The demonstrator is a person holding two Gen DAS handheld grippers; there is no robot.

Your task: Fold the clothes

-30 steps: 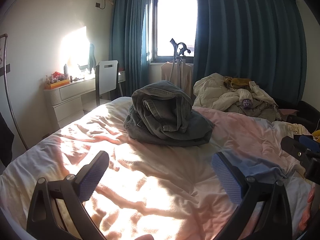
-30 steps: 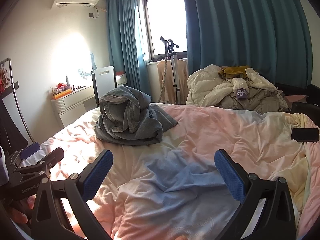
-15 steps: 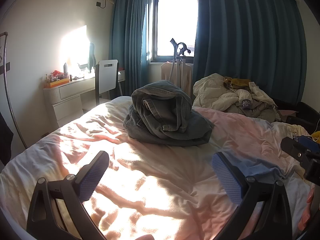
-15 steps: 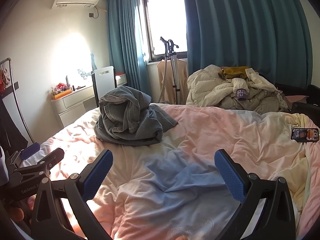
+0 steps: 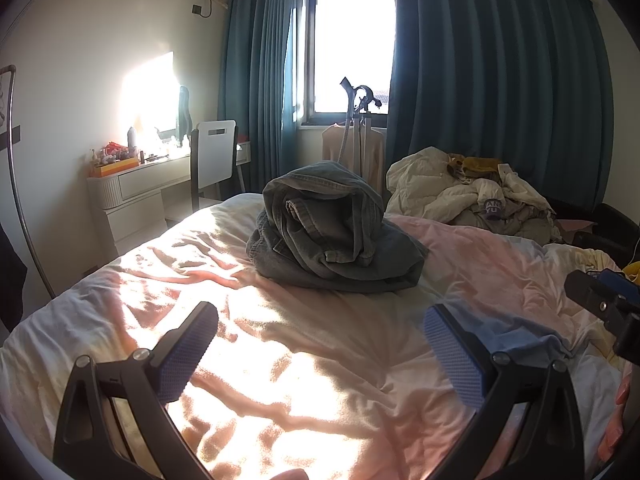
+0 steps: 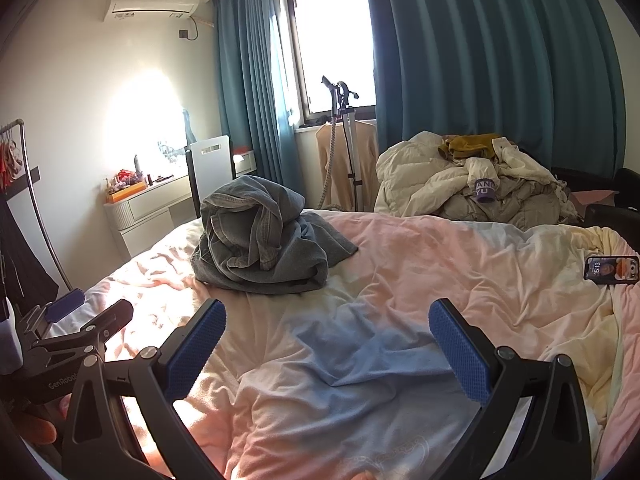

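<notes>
Left wrist view: both tongs, left (image 5: 320, 344) and right (image 6: 326, 342), are held wide and empty short of the crumpled jeans (image 5: 332, 232), so an approach and grasp is judged next.

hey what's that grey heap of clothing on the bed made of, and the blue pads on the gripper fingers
The grey heap looks like washed denim: thick matte cloth with stitched double seams and what seems a waistband, probably jeans. It lies crumpled on the bed cover. The blue pads on the right hand-held gripper look like moulded rubber or soft plastic, with a fine gridded grip texture; which one is unclear.
</notes>
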